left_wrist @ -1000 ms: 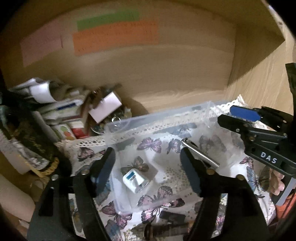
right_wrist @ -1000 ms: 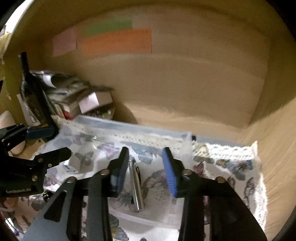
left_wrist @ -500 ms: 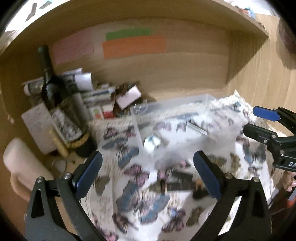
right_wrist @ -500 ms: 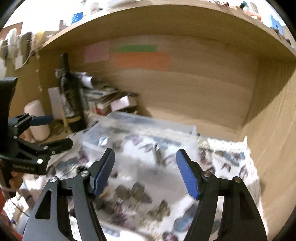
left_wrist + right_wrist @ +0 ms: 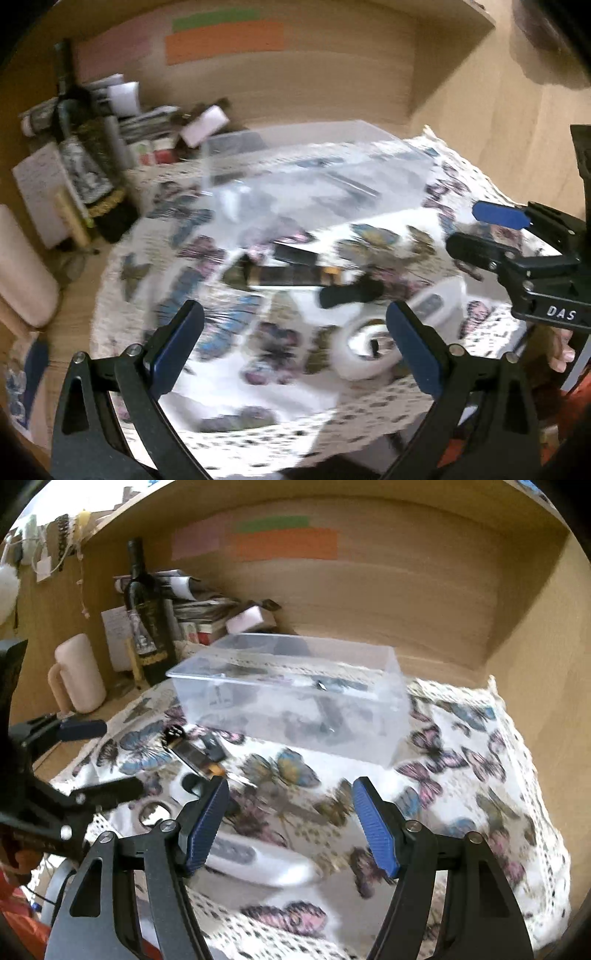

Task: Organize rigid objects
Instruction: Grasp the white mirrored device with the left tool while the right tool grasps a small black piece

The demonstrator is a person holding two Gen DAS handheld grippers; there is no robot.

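Note:
A clear plastic box (image 5: 391, 672) (image 5: 369, 129) stands at the back of the butterfly cloth (image 5: 480, 746) (image 5: 155, 288) with a few small items inside, blurred. On the cloth in front lie a dark stick-shaped object (image 5: 288, 275) (image 5: 192, 755), a small black piece (image 5: 351, 291), a white tape roll (image 5: 364, 349) and a white oblong device (image 5: 258, 860). My left gripper (image 5: 295, 347) is open and empty above the front of the cloth. My right gripper (image 5: 290, 827) is open and empty, right of the left gripper (image 5: 96, 760).
A dark wine bottle (image 5: 146, 620) (image 5: 81, 155), a pale pink mug (image 5: 77, 675) and a pile of papers and small boxes (image 5: 207, 609) fill the back left. Wooden walls close the back and right. The cloth's front edge hangs off the desk.
Both grippers have pulled back and up from inside the clear box and opened wider. A charger and a metal stick stay in the box. The loose items on the cloth have come into view.

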